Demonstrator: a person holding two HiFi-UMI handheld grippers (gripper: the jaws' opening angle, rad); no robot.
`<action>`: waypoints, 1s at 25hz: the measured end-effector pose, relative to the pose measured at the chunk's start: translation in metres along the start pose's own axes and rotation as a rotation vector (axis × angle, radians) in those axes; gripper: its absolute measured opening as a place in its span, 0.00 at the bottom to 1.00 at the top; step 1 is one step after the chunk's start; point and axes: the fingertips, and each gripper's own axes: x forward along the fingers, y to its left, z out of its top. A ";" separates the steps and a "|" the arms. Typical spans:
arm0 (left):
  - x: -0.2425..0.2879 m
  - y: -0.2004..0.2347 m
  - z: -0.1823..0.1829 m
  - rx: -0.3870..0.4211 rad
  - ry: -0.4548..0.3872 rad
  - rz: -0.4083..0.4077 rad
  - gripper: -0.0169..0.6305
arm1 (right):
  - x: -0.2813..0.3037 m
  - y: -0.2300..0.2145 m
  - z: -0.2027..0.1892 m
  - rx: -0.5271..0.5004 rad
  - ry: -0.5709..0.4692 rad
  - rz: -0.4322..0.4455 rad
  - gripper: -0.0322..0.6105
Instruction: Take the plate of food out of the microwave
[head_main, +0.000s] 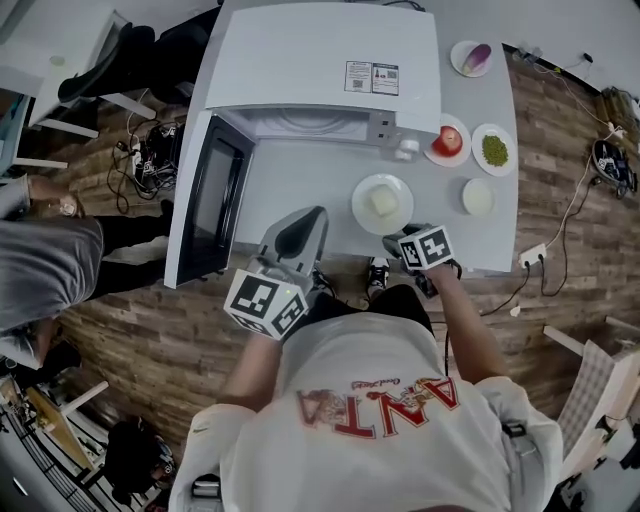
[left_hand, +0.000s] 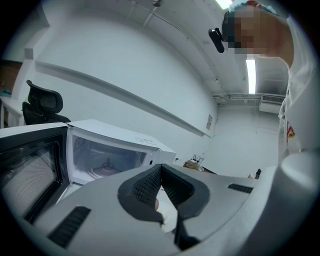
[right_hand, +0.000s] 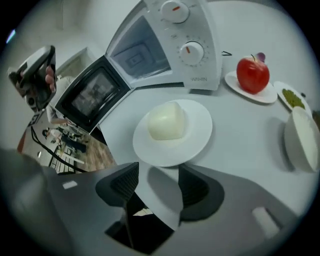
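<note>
Right tool (right_hand: 157, 174) released beside plate (right_hand: 200, 132) on table (right_hand: 245, 150), left tool (left_hand: 161, 172) clenched, empty

Head view looks steeply down over the table (head_main: 300, 180); both gripper views sit low, sharing the microwave (right_hand: 185, 67)

A white patch (left_hand: 169, 217) between the left jaws is too small to identify; right of the right jaws, a bowl (right_hand: 301, 140) is cut off
</note>
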 end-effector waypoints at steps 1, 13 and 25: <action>-0.001 0.001 0.001 0.000 -0.004 0.003 0.04 | 0.001 0.000 -0.001 -0.025 0.017 -0.017 0.40; -0.026 0.010 0.030 0.011 -0.094 0.046 0.04 | -0.011 -0.006 0.009 -0.067 0.050 -0.080 0.29; -0.065 0.031 0.074 0.043 -0.182 0.135 0.04 | -0.126 0.090 0.162 -0.188 -0.483 0.056 0.05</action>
